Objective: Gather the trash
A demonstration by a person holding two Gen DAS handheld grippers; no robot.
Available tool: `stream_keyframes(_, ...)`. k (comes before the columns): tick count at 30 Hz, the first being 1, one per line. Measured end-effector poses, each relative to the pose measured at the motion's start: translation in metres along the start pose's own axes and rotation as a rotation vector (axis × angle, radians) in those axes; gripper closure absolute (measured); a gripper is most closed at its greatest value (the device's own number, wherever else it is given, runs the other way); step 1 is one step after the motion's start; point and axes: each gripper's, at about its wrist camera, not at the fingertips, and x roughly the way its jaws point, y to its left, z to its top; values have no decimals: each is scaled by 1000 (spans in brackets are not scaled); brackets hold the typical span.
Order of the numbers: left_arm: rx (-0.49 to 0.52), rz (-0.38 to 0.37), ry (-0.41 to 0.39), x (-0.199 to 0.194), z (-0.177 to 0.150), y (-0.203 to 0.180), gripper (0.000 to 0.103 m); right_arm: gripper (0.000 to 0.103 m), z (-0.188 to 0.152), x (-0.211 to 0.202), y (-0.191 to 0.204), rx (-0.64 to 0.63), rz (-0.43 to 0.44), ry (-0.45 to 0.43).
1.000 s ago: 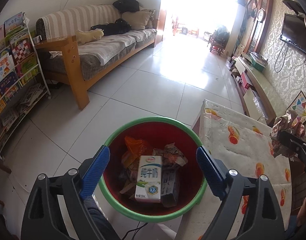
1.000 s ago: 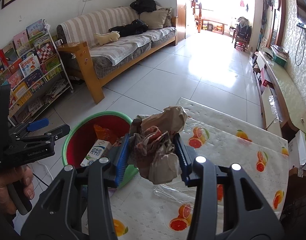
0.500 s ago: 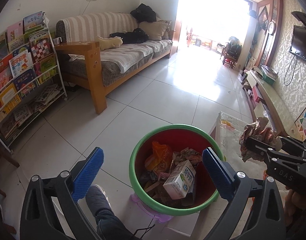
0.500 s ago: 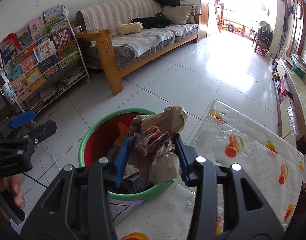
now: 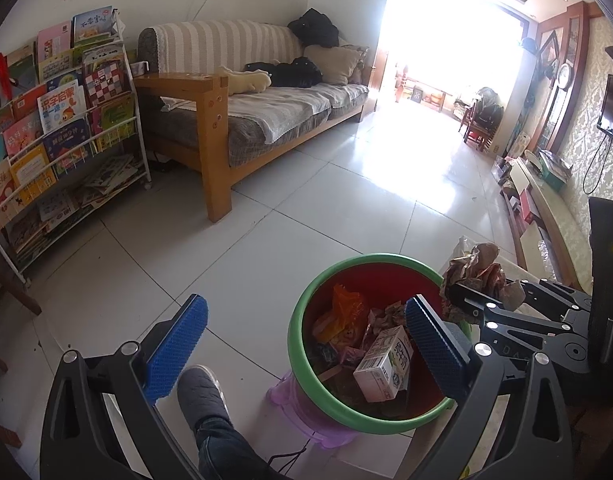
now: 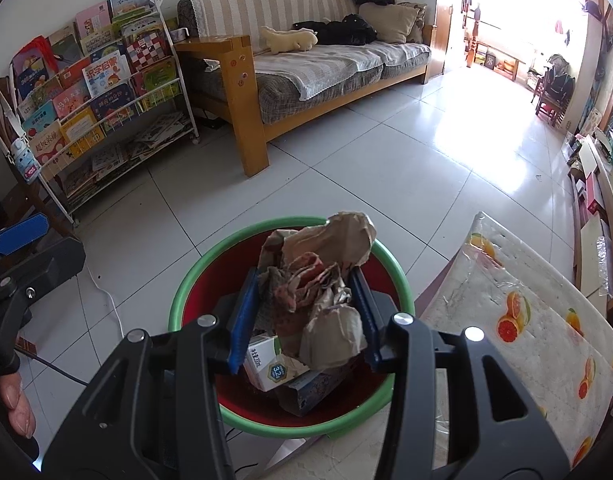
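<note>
My right gripper (image 6: 304,316) is shut on a crumpled brown paper wad (image 6: 318,280) and holds it right above the red bin with a green rim (image 6: 186,284). The bin also shows in the left wrist view (image 5: 302,344), holding a milk carton (image 5: 384,364), an orange bag (image 5: 338,312) and other wrappers. My left gripper (image 5: 302,352) is open and empty, off to the left of the bin. The right gripper with the wad shows there at the bin's right rim (image 5: 472,276).
A table with a fruit-print cloth (image 6: 518,320) stands right of the bin. A wooden sofa (image 5: 242,120) and a book rack (image 5: 58,136) stand at the far left. My foot (image 5: 202,396) is on the tiled floor beside the bin.
My right gripper has carried the paper wad from over the table leftwards to above the bin. My left gripper has drawn back and to the left, away from the bin.
</note>
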Motion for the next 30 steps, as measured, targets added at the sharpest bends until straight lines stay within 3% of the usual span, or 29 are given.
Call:
stream_keyframes(6, -5, -3, 4, 1, -1, 0, 8, 53, -1, 9, -2, 6, 5, 23)
stream_keyframes(11, -3, -1, 5, 1, -1, -1, 8, 16, -2, 6, -1, 15, -1, 10)
stream_keyframes(14, -5, 1, 7, 1, -3, -1, 8, 8, -1, 1, 0, 9, -11, -4)
stream_keyframes(23, -1, 7, 10, -2, -4, -4, 8, 5, -3, -8, -8, 22, -24, -10)
stream_keyframes(30, 21, -19, -6, -15, -3, -26, 8, 5, -16, -49, -32, 60, -71, -45)
